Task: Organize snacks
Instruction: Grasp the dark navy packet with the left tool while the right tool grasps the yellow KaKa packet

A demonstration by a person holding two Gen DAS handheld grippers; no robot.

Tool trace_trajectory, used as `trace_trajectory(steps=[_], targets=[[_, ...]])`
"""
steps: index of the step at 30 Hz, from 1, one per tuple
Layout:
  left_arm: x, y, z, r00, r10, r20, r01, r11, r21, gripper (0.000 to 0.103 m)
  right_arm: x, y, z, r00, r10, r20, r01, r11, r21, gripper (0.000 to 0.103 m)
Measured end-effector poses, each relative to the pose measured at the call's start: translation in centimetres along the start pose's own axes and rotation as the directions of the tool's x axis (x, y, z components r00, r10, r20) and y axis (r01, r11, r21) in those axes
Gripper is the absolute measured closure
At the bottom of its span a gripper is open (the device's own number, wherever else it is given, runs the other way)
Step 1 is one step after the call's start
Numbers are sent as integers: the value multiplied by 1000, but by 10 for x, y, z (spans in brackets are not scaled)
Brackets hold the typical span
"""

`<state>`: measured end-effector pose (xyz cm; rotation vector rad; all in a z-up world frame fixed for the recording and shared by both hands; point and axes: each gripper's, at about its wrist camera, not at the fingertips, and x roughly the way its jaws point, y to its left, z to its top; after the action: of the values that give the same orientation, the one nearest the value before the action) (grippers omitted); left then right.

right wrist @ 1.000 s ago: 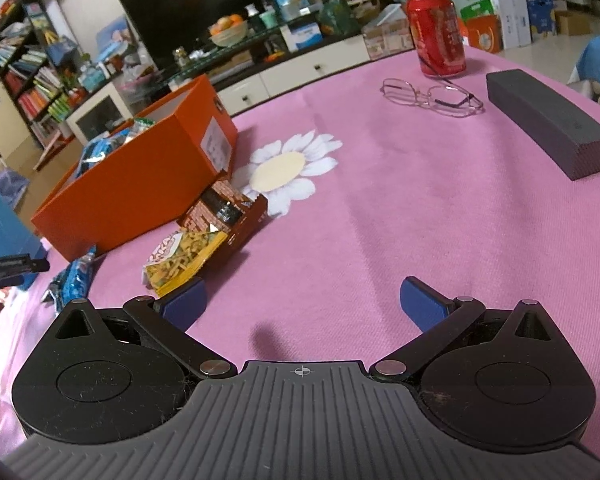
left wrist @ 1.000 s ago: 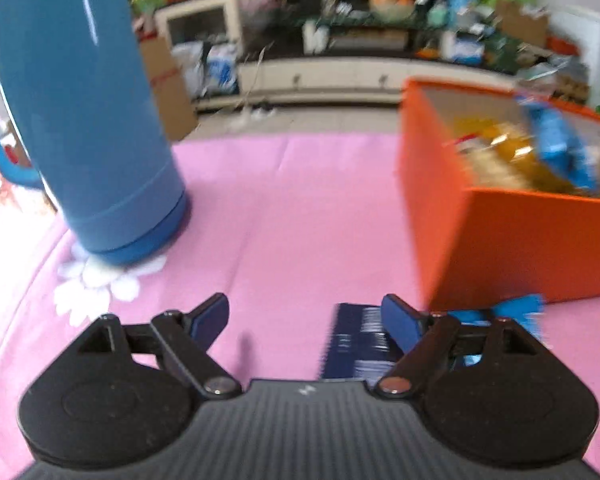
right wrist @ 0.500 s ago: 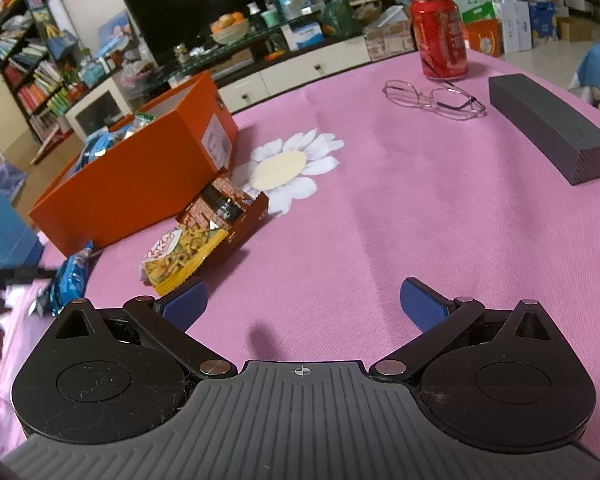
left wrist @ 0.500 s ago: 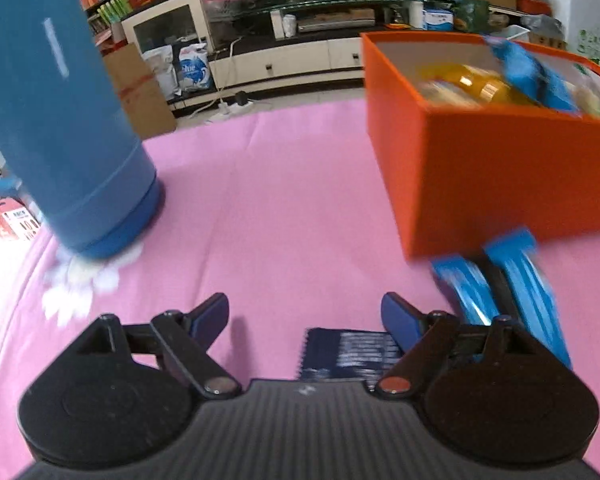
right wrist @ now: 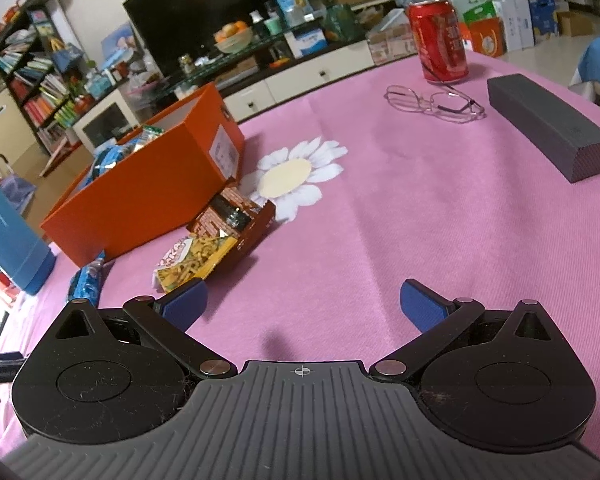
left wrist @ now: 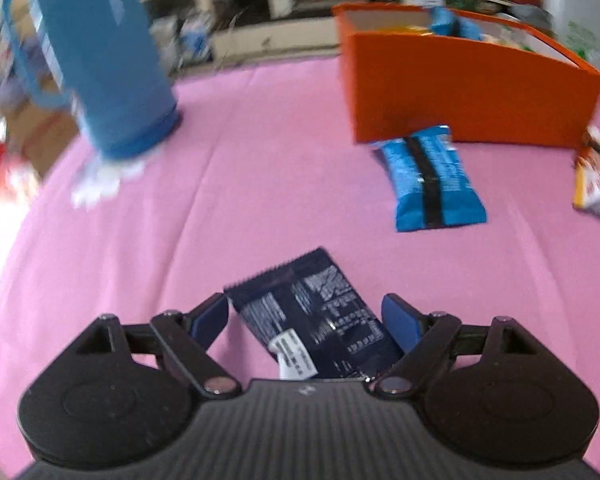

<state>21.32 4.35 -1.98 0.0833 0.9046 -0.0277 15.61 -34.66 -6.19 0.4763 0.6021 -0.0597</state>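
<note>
Right now a dark navy snack packet (left wrist: 312,316) lies flat on the pink surface (left wrist: 260,184) between the spread fingers of my left claw (left wrist: 306,320), which is released and grips nothing; whether the pads brush the wrapper I cannot tell. Farther ahead a blue snack packet (left wrist: 430,176) with a black stripe lies on the cloth, its far end touching or just beside the wall of the orange box (left wrist: 460,92), which holds more snacks. To the right of that, at the edge of the left wrist view, an orange-and-white packet (left wrist: 596,184) shows partly. A tall blue jug (left wrist: 100,56) stands to the left, well apart from the box. My right claw (right wrist: 304,306) is also released, over bare cloth, with a yellow noodle-snack packet (right wrist: 198,260) and a brown snack box (right wrist: 236,220) near its left finger, beside the orange box. Far across the surface are a red can (right wrist: 440,40), glasses (right wrist: 434,102) and a dark grey block (right wrist: 548,132).
</note>
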Motion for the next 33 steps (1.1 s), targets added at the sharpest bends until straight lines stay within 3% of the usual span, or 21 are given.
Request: trace_trajectory(steps=[3, 8, 12, 15, 19, 23, 28, 33], targets=[[1, 5, -8, 1000, -26, 4, 27, 997, -76, 18, -2, 0, 1, 1000, 7, 11, -7, 1000, 3, 6], [2, 4, -9, 999, -26, 37, 29, 996, -82, 18, -9, 9, 6, 997, 70, 26, -70, 998, -7, 7], [2, 3, -7, 998, -36, 50, 39, 997, -71, 18, -13, 68, 35, 977, 213, 27, -208, 969, -134, 8], [2, 3, -7, 998, -39, 53, 42, 997, -66, 18, -1, 120, 61, 963, 269, 29, -255, 938, -234, 8], [1, 5, -10, 996, -53, 73, 57, 997, -47, 18, 18, 151, 72, 987, 151, 49, -127, 937, -325, 8], [1, 7, -15, 992, -72, 104, 75, 997, -26, 18, 36, 143, 54, 999, 44, 0, -40, 909, -415, 8], [1, 8, -15, 991, -80, 107, 82, 996, -20, 18, 66, 147, 37, 998, 1, -58, -28, 880, -474, 9], [1, 7, -15, 991, -80, 110, 83, 996, -17, 17, 67, 139, 8, 986, 40, -163, -100, 922, -375, 11]])
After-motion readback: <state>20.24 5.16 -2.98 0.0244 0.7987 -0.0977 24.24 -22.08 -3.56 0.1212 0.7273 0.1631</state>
